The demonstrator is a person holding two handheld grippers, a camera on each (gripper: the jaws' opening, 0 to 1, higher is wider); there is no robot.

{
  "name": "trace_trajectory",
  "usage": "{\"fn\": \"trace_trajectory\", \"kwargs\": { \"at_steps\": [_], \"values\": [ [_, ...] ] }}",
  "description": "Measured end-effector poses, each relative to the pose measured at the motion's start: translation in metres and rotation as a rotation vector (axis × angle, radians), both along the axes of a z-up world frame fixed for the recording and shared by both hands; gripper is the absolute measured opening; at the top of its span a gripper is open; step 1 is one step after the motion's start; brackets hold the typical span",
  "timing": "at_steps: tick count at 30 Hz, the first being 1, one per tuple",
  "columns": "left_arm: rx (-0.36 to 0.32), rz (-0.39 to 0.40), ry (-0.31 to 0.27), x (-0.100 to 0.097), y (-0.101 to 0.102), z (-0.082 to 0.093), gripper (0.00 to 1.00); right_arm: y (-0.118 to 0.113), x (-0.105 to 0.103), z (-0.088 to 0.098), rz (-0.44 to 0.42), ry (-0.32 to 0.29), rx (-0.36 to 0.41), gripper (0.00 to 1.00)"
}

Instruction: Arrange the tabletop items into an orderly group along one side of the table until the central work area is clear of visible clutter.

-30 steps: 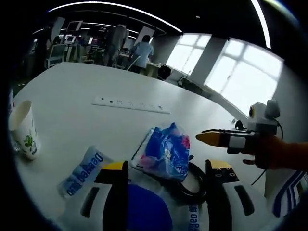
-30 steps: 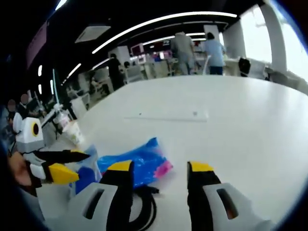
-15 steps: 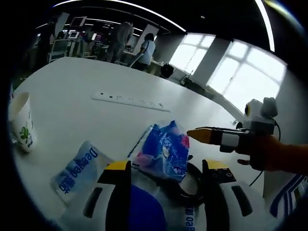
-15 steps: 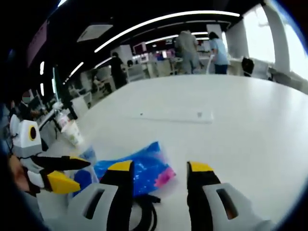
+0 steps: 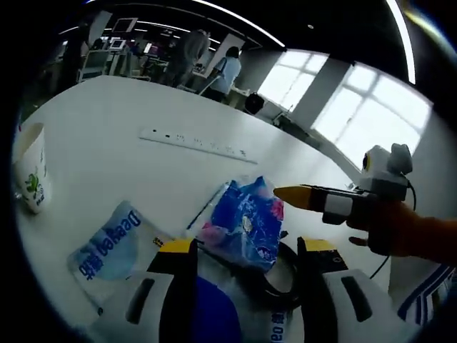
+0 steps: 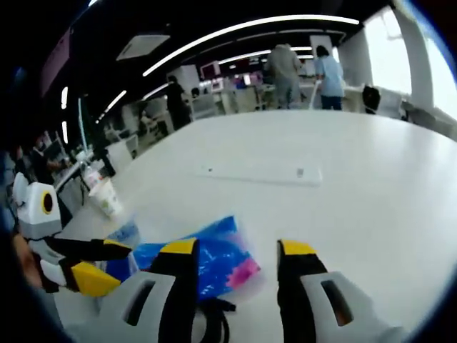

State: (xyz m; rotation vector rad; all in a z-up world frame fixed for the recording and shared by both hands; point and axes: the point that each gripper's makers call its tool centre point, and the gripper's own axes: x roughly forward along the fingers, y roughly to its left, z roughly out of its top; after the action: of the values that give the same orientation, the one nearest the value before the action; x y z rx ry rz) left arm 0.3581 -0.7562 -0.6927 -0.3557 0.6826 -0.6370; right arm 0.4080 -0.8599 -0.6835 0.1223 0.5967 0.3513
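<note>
A blue and pink plastic packet [image 5: 243, 225] lies on the white table [image 5: 107, 136], just beyond my left gripper [image 5: 246, 250], whose jaws stand open around its near edge. In the right gripper view the same packet [image 6: 214, 261] lies between and just ahead of my open right gripper [image 6: 237, 249]. That right gripper [image 5: 300, 196] enters the left gripper view from the right, its orange tip at the packet's far corner. A white and blue wipes pack [image 5: 107, 243] lies left of the packet. A black cable coil [image 5: 282, 275] lies under it.
A paper cup [image 5: 28, 179] stands at the table's left edge and shows in the right gripper view too [image 6: 107, 196]. A white power strip [image 5: 193, 143] lies across the table's middle. People stand at desks beyond the far edge. A blue round item [image 5: 207, 314] sits between my left jaws.
My right gripper has crept forward, so the blue packet now sits further in between its jaws. Both views shifted slightly. The things on the table have stayed put.
</note>
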Motion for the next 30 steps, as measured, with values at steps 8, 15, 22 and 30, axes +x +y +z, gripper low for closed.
{"fn": "trace_trajectory", "kwargs": {
  "at_steps": [8, 15, 22, 30],
  "values": [
    [0.003, 0.019, 0.023, 0.0, -0.002, -0.003, 0.54, 0.0, 0.004, -0.005, 0.001, 0.01, -0.001, 0.4],
    [-0.005, 0.052, 0.047, 0.003, 0.001, -0.007, 0.51, 0.001, 0.007, -0.007, 0.016, 0.012, -0.017, 0.39],
    [-0.011, 0.066, 0.063, 0.004, 0.0, -0.01, 0.5, 0.0, 0.011, -0.009, 0.022, 0.015, -0.019, 0.37],
    [-0.012, 0.07, 0.073, 0.005, -0.002, -0.013, 0.49, 0.0, 0.013, -0.013, 0.032, 0.022, -0.023, 0.37]
  ]
}}
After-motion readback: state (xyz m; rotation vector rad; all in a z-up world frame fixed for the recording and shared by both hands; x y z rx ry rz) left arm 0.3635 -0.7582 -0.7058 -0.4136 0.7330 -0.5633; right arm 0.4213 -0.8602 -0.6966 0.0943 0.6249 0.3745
